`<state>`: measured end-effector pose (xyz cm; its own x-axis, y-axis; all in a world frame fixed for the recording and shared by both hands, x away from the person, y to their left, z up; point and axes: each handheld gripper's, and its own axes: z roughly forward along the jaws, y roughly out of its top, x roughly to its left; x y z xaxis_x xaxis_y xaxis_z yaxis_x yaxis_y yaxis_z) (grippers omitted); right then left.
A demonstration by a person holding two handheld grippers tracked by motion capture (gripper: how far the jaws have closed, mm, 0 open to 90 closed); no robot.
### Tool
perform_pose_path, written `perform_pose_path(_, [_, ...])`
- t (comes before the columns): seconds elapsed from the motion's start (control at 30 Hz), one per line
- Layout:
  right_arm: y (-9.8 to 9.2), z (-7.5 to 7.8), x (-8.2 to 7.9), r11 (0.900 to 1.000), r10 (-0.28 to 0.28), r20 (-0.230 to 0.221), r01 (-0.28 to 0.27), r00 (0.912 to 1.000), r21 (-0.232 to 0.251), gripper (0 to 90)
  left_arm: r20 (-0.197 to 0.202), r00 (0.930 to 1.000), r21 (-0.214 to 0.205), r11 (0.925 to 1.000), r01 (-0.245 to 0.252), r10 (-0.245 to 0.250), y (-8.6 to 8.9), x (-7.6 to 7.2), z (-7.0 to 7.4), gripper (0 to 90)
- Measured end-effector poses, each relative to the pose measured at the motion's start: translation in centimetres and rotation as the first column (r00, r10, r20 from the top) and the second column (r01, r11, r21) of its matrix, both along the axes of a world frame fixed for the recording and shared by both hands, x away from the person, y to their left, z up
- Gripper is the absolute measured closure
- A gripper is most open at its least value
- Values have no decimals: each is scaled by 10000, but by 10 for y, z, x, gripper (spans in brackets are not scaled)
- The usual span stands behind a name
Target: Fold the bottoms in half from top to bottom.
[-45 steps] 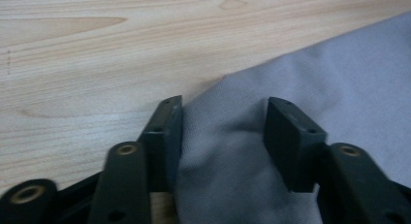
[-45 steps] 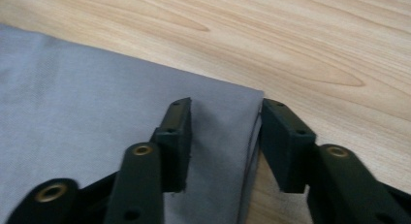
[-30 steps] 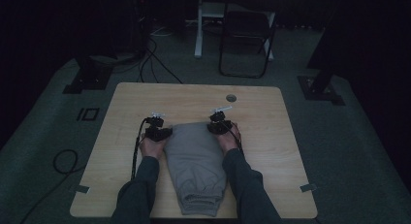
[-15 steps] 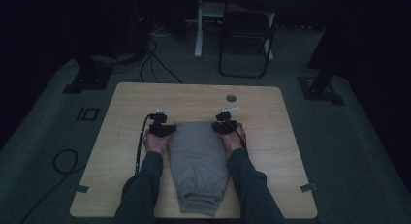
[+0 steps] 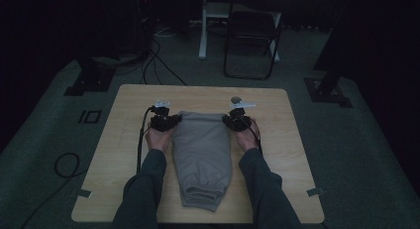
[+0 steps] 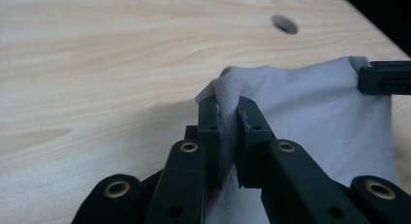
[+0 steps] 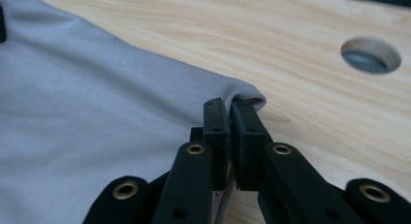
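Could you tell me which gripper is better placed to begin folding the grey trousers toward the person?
Neither clearly: both look ready. The left gripper pinches one far corner of the grey trousers, the right gripper the other. Folding with both together seems best.

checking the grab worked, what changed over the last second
Both grippers, left gripper and right gripper, have just closed on the far corners of the grey pants and begun lifting that edge. The folded pants otherwise lie as before on the table.
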<state>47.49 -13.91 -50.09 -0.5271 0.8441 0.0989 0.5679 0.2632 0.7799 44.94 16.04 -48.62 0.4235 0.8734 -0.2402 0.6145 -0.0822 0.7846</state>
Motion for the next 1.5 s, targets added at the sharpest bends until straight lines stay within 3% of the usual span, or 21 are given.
perform_pose_path(0.13, [-3, 4, -8, 9994, 344, 222, -346, 9992, 71, 876, 167, 9998, -57, 9999, 114, -113, 0, -6, 2, 827])
perform_pose_path(0.17, [-5, 6, -13, 9986, 505, 337, -509, 9982, 119, 878, 394, 9988, -78, 9996, 281, -278, 1, -16, 4, 827])
perform_pose_path(0.3, [-9, 10, -25, 9969, 679, 487, -697, 9965, 366, 879, 602, 9972, -155, 9989, 446, -436, 4, -30, 7, 826])
perform_pose_path(0.37, [-15, 12, -42, 9937, 896, 682, -938, 9936, 617, 879, 834, 9939, -371, 9965, 747, -714, 9, -48, 9, 826])
perform_pose_path(0.43, [-17, 12, -55, 9914, 1093, 778, -1143, 9910, 632, 879, 897, 9916, -291, 9949, 966, -937, 10, -61, 8, 826])
perform_pose_path(0.47, [-18, 12, -61, 9904, 1174, 819, -1227, 9897, 628, 879, 897, 9916, -291, 9949, 966, -937, 10, -61, 8, 825])
perform_pose_path(0.5, [-18, 12, -61, 9904, 1174, 819, -1227, 9897, 628, 879, 869, 9904, -244, 9936, 1103, -1078, 10, -67, 6, 825])
perform_pose_path(0.57, [-20, 9, -77, 9878, 1411, 751, -1455, 9871, 557, 879, 645, 9881, 25, 9902, 1396, -1395, 10, -82, -2, 825])
perform_pose_path(0.8, [-24, -5, -103, 9831, 1751, 323, -1766, 9840, 493, 879, 41, 9826, 466, 9816, 1852, -1856, 9, -106, -26, 823])
perform_pose_path(0.87, [-23, -16, -113, 9813, 1911, -23, -1910, 9816, 231, 879, -400, 9795, 753, 9769, 2000, -1975, 6, -115, -40, 822])
perform_pose_path(0.9, [-23, -16, -113, 9813, 1911, -23, -1910, 9816, 231, 879, -400, 9795, 753, 9769, 2000, -1975, 6, -115, -40, 822])
perform_pose_path(0.93, [-22, -25, -118, 9798, 2000, -332, -1995, 9792, 163, 879, -569, 9775, 1143, 9713, 2087, -2033, 3, -120, -48, 821])
perform_pose_path(1.07, [-19, -41, -121, 9794, 1993, -923, -2015, 9756, -156, 877, -590, 9795, 1318, 9711, 1990, -1927, 0, -122, -57, 821])
perform_pose_path(1.2, [-18, -44, -122, 9806, 1906, -839, -1936, 9781, -294, 876, -409, 9823, 1703, 9675, 1871, -1828, -5, -123, -58, 821])
perform_pose_path(1.3, [-17, -44, -120, 9811, 1859, -780, -1894, 9795, -400, 875, -327, 9844, 1662, 9703, 1759, -1729, -5, -121, -60, 821])
perform_pose_path(1.5, [-18, -47, -108, 9873, 1571, -713, -1584, 9850, -132, 873, -102, 9865, 1770, 9707, 1624, -1632, -6, -113, -61, 822])
